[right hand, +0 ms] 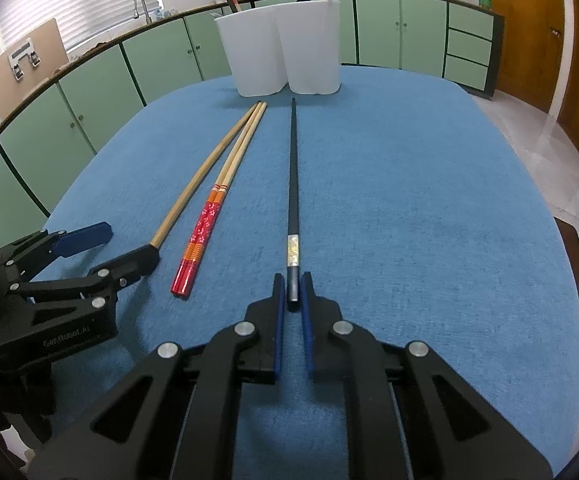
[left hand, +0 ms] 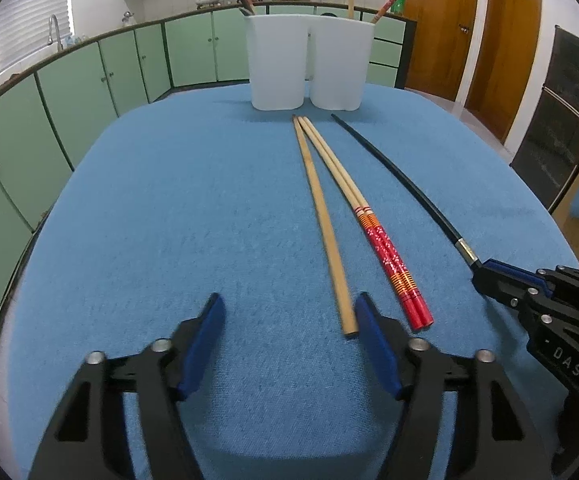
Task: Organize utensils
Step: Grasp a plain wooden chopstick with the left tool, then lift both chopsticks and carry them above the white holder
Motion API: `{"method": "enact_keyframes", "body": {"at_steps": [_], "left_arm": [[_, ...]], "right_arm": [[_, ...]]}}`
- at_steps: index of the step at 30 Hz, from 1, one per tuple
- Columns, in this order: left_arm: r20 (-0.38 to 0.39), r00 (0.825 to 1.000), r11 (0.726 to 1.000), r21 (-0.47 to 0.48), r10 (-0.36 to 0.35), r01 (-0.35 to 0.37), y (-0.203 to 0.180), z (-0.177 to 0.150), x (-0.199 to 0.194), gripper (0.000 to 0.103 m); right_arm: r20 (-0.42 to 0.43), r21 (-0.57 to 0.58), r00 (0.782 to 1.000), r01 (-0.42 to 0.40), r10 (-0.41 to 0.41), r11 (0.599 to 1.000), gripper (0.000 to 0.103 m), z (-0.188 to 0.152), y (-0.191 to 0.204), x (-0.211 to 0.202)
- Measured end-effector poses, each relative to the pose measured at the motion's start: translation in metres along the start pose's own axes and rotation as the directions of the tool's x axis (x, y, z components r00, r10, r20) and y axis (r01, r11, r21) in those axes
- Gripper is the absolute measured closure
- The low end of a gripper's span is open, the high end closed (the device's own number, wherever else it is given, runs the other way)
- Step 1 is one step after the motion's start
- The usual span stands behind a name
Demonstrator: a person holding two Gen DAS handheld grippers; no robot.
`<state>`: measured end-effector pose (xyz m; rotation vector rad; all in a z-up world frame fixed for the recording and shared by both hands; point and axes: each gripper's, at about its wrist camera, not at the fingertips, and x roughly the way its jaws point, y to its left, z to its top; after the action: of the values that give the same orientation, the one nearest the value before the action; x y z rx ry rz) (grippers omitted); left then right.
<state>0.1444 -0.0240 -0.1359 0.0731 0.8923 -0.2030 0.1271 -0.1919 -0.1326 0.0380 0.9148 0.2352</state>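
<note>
A blue-covered table carries a white two-compartment holder at its far edge, chopsticks standing inside; before it lie a plain bamboo chopstick, a red-handled pair and a black chopstick; the right gripper straddles the black chopstick's near end, jaws narrowly apart, contact unclear; the left gripper has its jaws wide apart, its right finger touching the bamboo chopstick's near end.

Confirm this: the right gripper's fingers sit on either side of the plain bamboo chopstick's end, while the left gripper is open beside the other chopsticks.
Not right. In the right wrist view the right gripper has its fingers on either side of the black chopstick, not the plain bamboo chopstick. The rest holds: the left gripper is open, the bamboo one's end near its right finger and the red pair beside it.
</note>
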Motion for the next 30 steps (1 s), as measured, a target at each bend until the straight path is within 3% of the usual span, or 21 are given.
{"method": "enact_keyframes", "body": {"at_steps": [8, 18, 25, 30], "left_arm": [[0.008, 0.999, 0.999, 0.033, -0.035, 0.035, -0.010, 0.002, 0.002, 0.094], [0.039, 0.998, 0.998, -0.007, -0.054, 0.055, -0.006, 0.005, -0.006, 0.096], [0.135, 0.990, 0.999, -0.013, -0.042, 0.044, 0.000, 0.021, -0.043, 0.096], [0.229, 0.972, 0.999, -0.014, -0.042, 0.047, 0.006, 0.042, -0.076, 0.096]], "right_arm": [[0.001, -0.014, 1.000, 0.018, -0.018, 1.000, 0.096, 0.001, 0.002, 0.001], [0.022, -0.014, 1.000, 0.012, -0.012, 1.000, 0.097, 0.001, 0.004, -0.005], [0.093, -0.041, 0.996, 0.009, -0.005, 0.999, 0.097, 0.017, 0.008, -0.035], [0.162, -0.067, 0.987, 0.011, 0.000, 0.998, 0.097, 0.037, 0.009, -0.063]]}}
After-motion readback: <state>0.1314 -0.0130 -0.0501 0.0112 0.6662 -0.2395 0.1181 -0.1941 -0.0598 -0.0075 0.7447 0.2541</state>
